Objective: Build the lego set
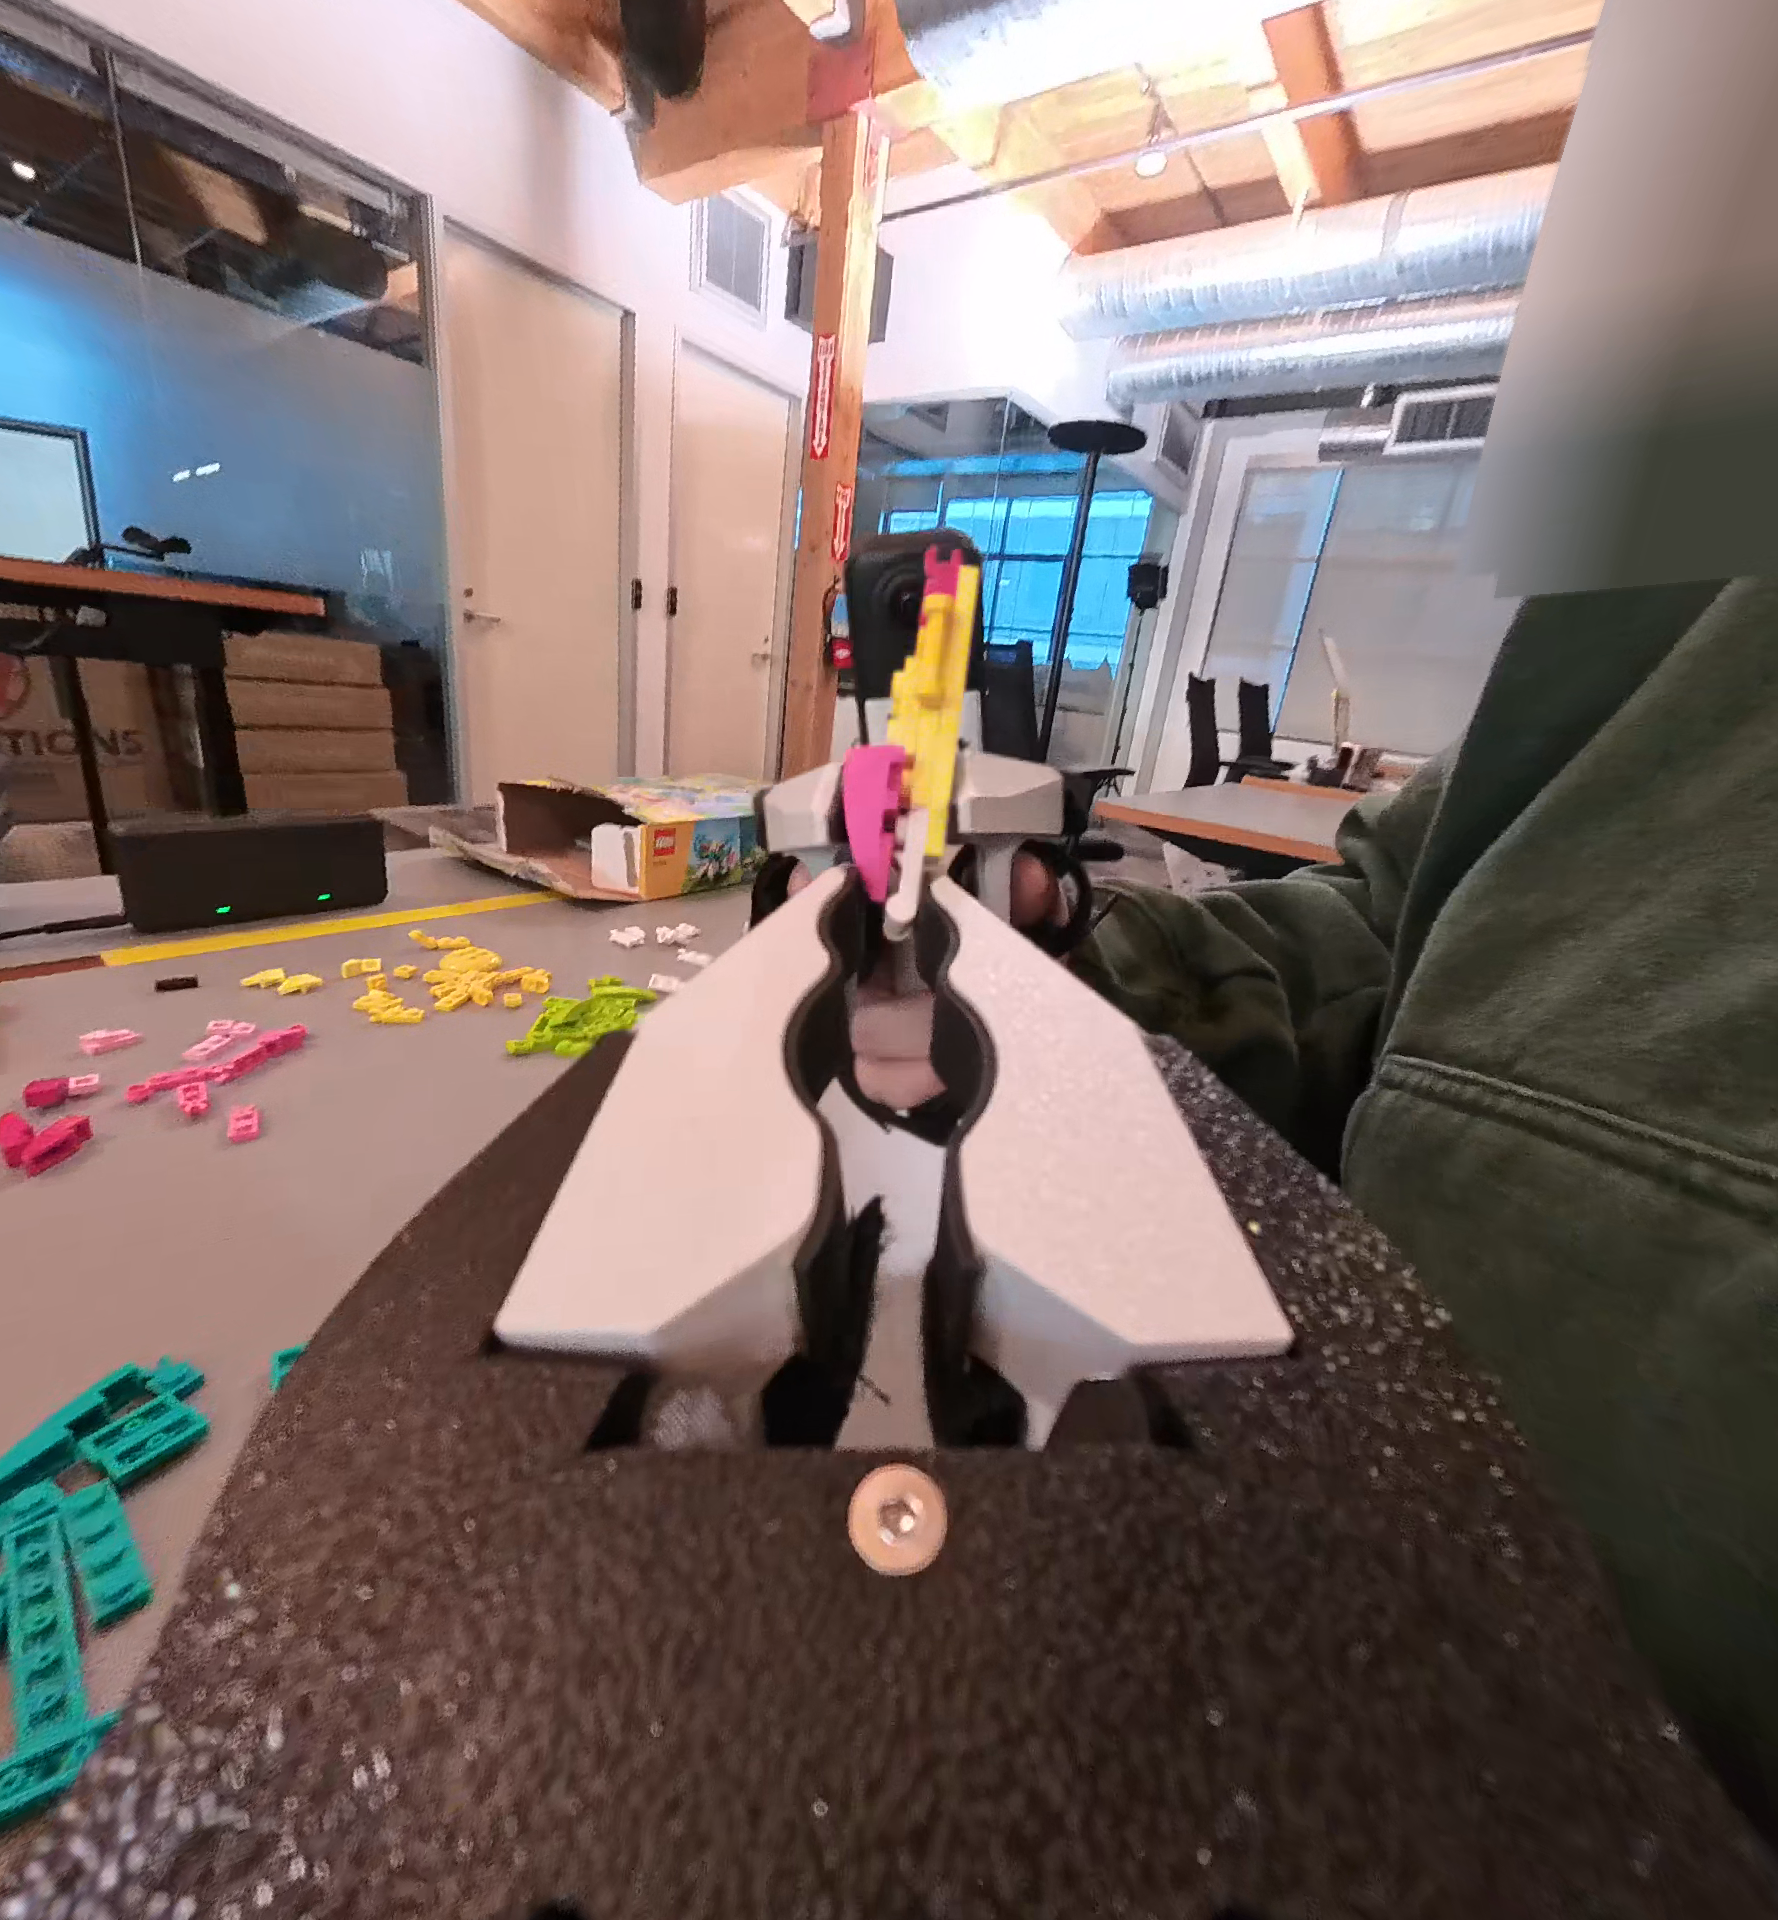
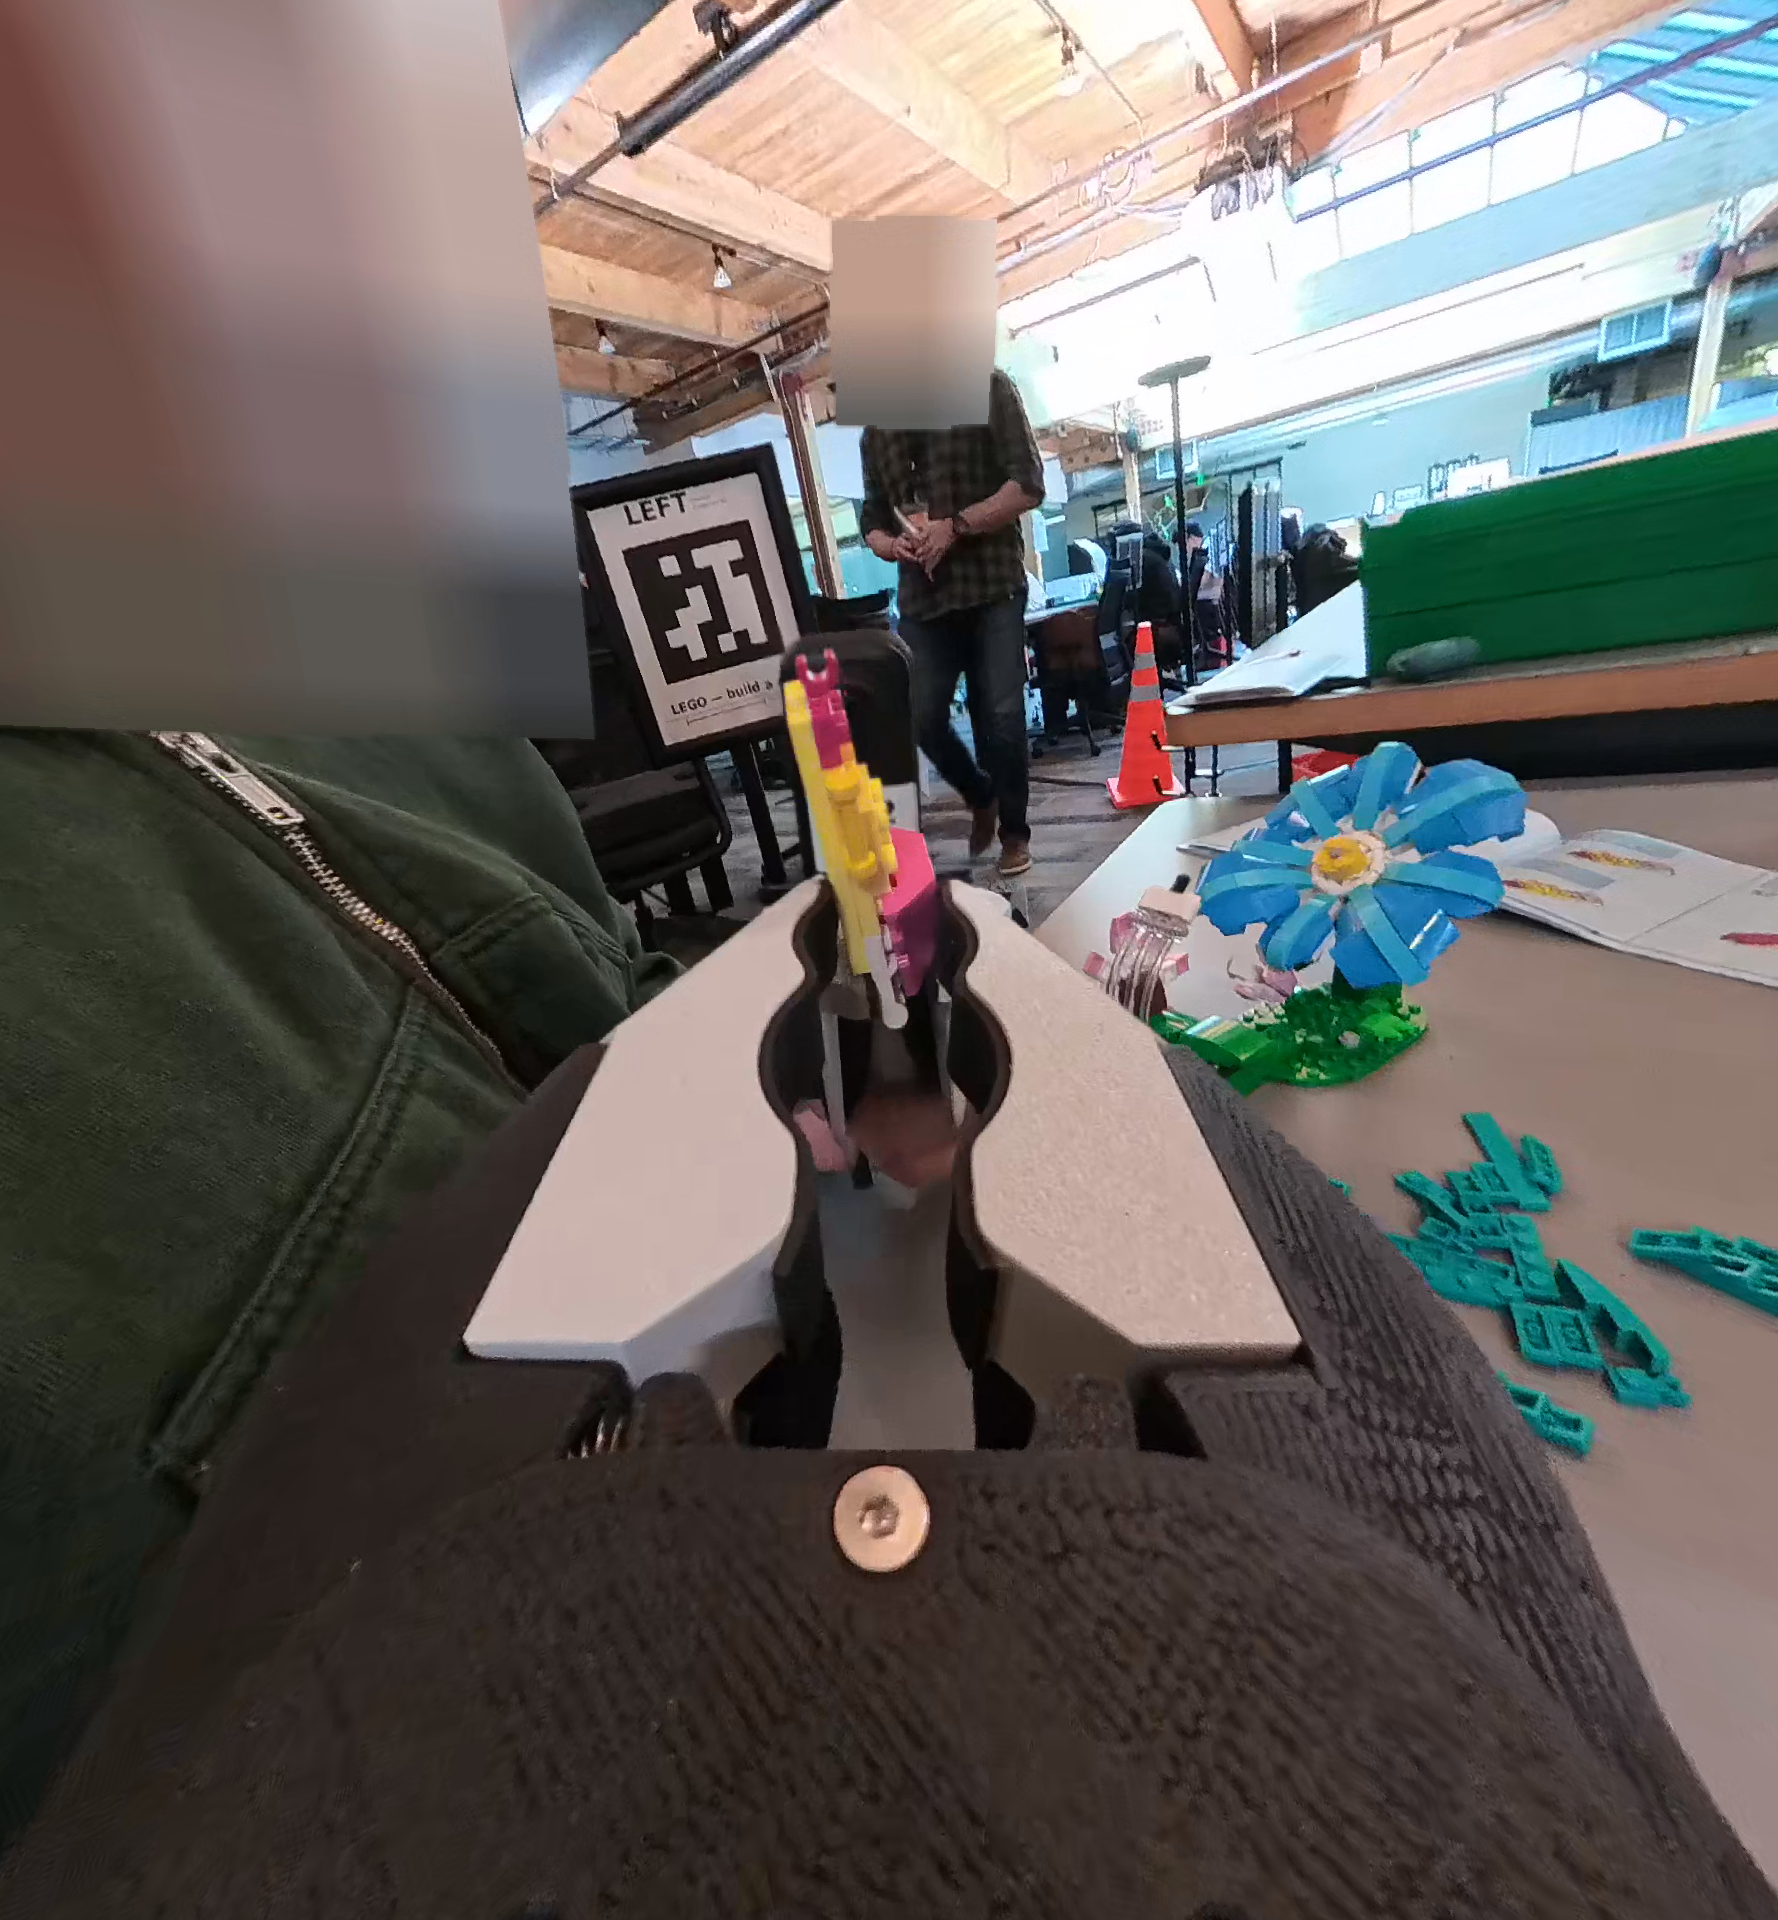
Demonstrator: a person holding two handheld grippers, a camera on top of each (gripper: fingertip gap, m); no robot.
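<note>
Left gripper (image 1: 890, 909) and right gripper (image 2: 880, 935) fingers both clamp the yellow-pink lego assembly (image 1: 921, 717), raised above the bench (image 1: 345, 1195).

The right gripper (image 2: 880, 914) points forward, its two pale fingers closed on a slim yellow and pink lego piece (image 2: 854, 831) that stands upright between the tips. A green zipped jacket (image 2: 189, 1039) fills the left side. To the right, on the grey bench (image 2: 1487, 1143), a built blue lego flower (image 2: 1363, 862) stands on a green base, with loose teal bricks (image 2: 1529, 1288) scattered nearer and an open instruction booklet (image 2: 1674, 904) behind. A person in a plaid shirt (image 2: 952, 520) stands in the background beside an orange cone (image 2: 1139, 727).
</note>
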